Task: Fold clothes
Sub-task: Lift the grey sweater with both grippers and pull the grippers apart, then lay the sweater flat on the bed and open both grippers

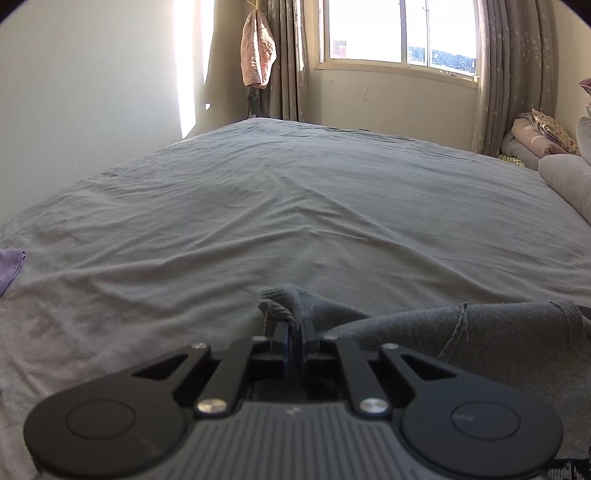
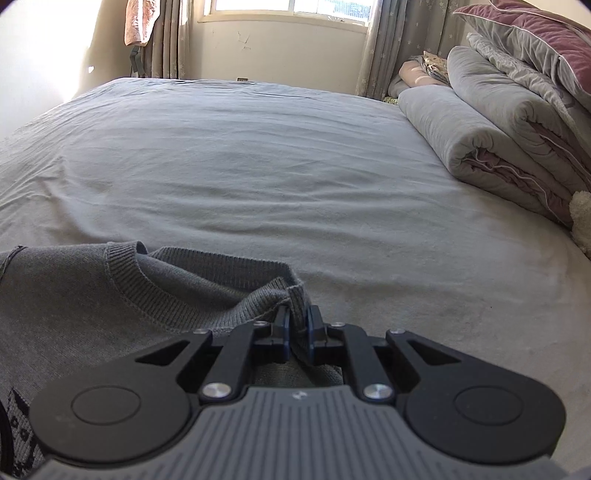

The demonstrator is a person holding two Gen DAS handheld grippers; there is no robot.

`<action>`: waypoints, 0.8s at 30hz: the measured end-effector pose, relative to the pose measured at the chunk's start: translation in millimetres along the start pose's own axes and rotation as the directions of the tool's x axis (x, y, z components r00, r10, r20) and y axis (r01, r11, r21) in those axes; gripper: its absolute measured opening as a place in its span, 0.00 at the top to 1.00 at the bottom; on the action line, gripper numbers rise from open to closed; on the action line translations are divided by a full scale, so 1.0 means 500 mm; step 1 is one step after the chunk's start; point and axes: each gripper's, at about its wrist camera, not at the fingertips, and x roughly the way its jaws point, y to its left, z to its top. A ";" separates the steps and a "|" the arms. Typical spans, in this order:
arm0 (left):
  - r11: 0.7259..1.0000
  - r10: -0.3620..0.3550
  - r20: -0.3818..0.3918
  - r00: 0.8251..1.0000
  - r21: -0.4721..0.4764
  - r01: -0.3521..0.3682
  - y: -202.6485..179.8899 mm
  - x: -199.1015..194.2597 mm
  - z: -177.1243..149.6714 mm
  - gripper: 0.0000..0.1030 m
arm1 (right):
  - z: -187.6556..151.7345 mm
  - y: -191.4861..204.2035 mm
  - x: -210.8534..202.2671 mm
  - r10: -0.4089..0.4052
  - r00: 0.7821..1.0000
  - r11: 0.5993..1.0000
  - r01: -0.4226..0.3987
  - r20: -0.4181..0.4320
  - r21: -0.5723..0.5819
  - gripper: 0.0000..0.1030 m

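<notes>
Your left gripper (image 1: 295,326) is clamped tight on a bunched bit of the grey sweater (image 1: 480,332), and your right gripper (image 2: 298,323) is pinching the ribbed edge of that same sweater (image 2: 110,295) just as hard. Both sets of jaws are basically closed with knit fabric squeezed between them.

The sweater sits at the near edge of the bed (image 1: 295,203), stretched sideways between your two grippers, so its long axis runs along that near edge. The ribbed neckline (image 2: 122,269) faces toward the far edge and the window (image 1: 399,33).

You've got loads of room ahead: the grey sheet is bare and only wrinkled all the way to the far edge.

Around the sides: a purple cloth (image 1: 11,264) lies at the left edge, well apart from the sweater. Along the right edge there's a rolled grey quilt (image 2: 480,122) with a stack of bedding (image 2: 535,44) piled beyond it, plus something fluffy and cream-coloured (image 2: 581,221) right at the edge. A folded pile of clothes (image 1: 539,136) sits in the far right corner by the curtain (image 1: 513,74). A pink bag (image 1: 258,51) hangs near the far left corner.
</notes>
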 end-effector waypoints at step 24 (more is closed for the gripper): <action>0.983 -0.169 -0.136 0.976 0.048 0.177 -0.001 -0.161 -0.027 0.32 | -0.065 -0.022 -0.206 0.099 0.995 0.995 -0.099 0.008 0.005 0.43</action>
